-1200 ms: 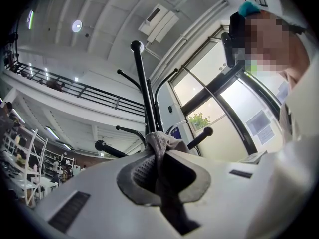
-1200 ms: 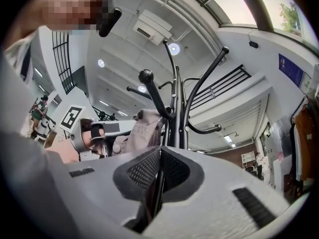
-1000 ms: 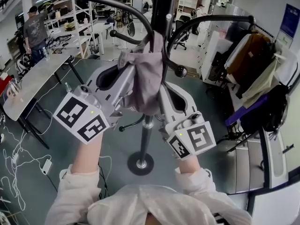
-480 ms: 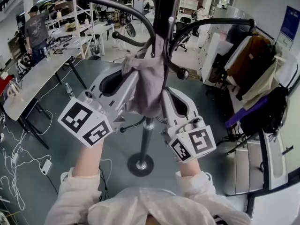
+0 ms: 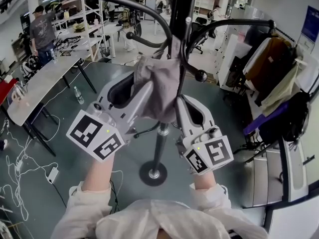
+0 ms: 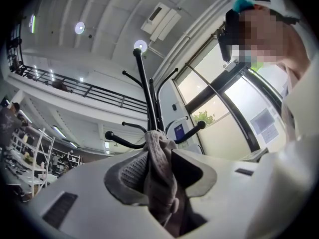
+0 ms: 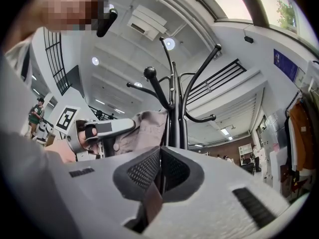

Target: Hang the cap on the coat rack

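A grey-mauve cap (image 5: 157, 91) hangs bunched against the black coat rack pole (image 5: 182, 4), just below where its curved hooks branch off. My left gripper (image 5: 143, 91) reaches up to the cap from the left. Its jaws have just been opening and stand apart, with cap cloth (image 6: 159, 173) still hanging between them and a dark gap on one side. My right gripper (image 5: 178, 103) comes up on the right of the pole. In the right gripper view my right gripper (image 7: 159, 163) is shut on a thin brownish strip of the cap, and the cap (image 7: 144, 126) lies beside the pole (image 7: 174, 118).
The rack's round base (image 5: 153, 173) stands on the grey floor below. A long table (image 5: 40, 83) and a standing person (image 5: 42, 31) are at the left, with cables (image 5: 20, 158) on the floor. Bags and clothes (image 5: 271, 59) hang at the right.
The head view has drifted a little to the right and up. Both grippers stay at the cap on the rack, and the left jaws look wider round the cloth.
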